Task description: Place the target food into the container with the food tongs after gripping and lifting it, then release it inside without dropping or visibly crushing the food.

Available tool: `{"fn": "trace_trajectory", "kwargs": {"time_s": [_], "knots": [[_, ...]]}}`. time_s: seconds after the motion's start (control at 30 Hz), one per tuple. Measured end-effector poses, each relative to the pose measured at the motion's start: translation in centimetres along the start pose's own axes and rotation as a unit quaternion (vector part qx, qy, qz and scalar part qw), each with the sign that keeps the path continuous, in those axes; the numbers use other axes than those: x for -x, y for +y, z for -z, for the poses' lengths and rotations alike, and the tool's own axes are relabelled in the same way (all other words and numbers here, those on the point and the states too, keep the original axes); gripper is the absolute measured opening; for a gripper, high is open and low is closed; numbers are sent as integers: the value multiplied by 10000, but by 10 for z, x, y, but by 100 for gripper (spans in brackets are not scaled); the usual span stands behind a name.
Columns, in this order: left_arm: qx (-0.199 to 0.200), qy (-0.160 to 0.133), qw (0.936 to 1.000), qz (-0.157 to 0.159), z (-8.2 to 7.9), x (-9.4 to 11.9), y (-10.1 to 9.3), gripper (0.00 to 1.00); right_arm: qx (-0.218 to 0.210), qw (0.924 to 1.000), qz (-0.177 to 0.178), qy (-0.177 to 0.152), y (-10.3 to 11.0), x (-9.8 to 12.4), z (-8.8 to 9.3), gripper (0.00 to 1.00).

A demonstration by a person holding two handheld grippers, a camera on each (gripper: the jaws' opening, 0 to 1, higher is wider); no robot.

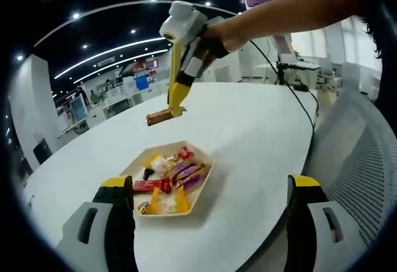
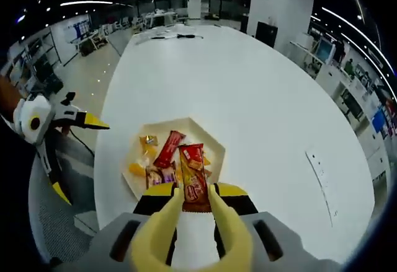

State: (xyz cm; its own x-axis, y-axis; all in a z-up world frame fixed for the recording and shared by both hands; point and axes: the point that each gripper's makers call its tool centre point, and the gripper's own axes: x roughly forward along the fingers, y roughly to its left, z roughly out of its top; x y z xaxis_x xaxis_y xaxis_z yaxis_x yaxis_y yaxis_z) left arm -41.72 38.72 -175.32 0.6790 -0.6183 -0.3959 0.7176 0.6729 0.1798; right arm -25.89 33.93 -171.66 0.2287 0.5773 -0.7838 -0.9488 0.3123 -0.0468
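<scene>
A red-orange snack bar [image 2: 193, 182] hangs between the yellow tongs of my right gripper [image 2: 194, 193], which is shut on it just above the beige tray [image 2: 212, 140]. In the left gripper view the same bar [image 1: 160, 118] hangs from the right gripper [image 1: 175, 108] over the table, beyond the tray [image 1: 205, 184]. Several wrapped snacks lie in the tray. My left gripper [image 1: 209, 182] stands open with its jaws wide apart on the near side of the tray, holding nothing. It also appears at the left of the right gripper view [image 2: 77, 157], off the table's edge.
The white table [image 1: 260, 136] is large and rounded. A grey mesh chair [image 1: 360, 160] stands at its right edge. A person's arm [image 1: 279, 8] holds the right gripper. A small white sheet [image 2: 322, 173] lies on the table. Desks fill the office behind.
</scene>
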Motion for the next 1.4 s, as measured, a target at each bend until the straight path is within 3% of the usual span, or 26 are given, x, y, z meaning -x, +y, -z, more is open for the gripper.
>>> {"fn": "trace_trajectory", "kwargs": {"time_s": [0.3, 0.53, 0.63, 0.87, 0.9, 0.97, 1.07, 1.23, 1.4], "knots": [[37, -49, 10000, -35, -2, 1, 2, 99, 81, 9999, -87, 28, 6, -25, -27, 22], [37, -37, 10000, -36, -1, 0, 2, 99, 118, 9996, -149, -200, 16, -45, -46, 26], [49, -24, 10000, -39, -1, 0, 2, 99, 171, 9993, -150, -307, 20, -43, -50, 26], [44, 4, 10000, -27, 0, 0, 2, 99, 217, 9951, -96, -964, 18, -17, -67, 27], [53, 24, 10000, -30, 1, -1, 2, 99, 512, 9908, -295, -1216, 26, -10, -73, 27], [-15, 65, 10000, -36, 2, -1, 1, 99, 513, 9857, -160, -1598, 24, 3, -78, 27], [-2, 58, 10000, -64, 2, 0, 3, 99, 379, 9756, -244, -2149, 28, 24, -80, 27], [14, 79, 10000, -20, 4, -1, 1, 99, 333, 9725, -50, -2305, 22, 44, -59, 26], [75, 79, 9999, -10, 4, -1, 1, 99, -7, 9605, 174, -2777, 16, 73, -42, 27]]}}
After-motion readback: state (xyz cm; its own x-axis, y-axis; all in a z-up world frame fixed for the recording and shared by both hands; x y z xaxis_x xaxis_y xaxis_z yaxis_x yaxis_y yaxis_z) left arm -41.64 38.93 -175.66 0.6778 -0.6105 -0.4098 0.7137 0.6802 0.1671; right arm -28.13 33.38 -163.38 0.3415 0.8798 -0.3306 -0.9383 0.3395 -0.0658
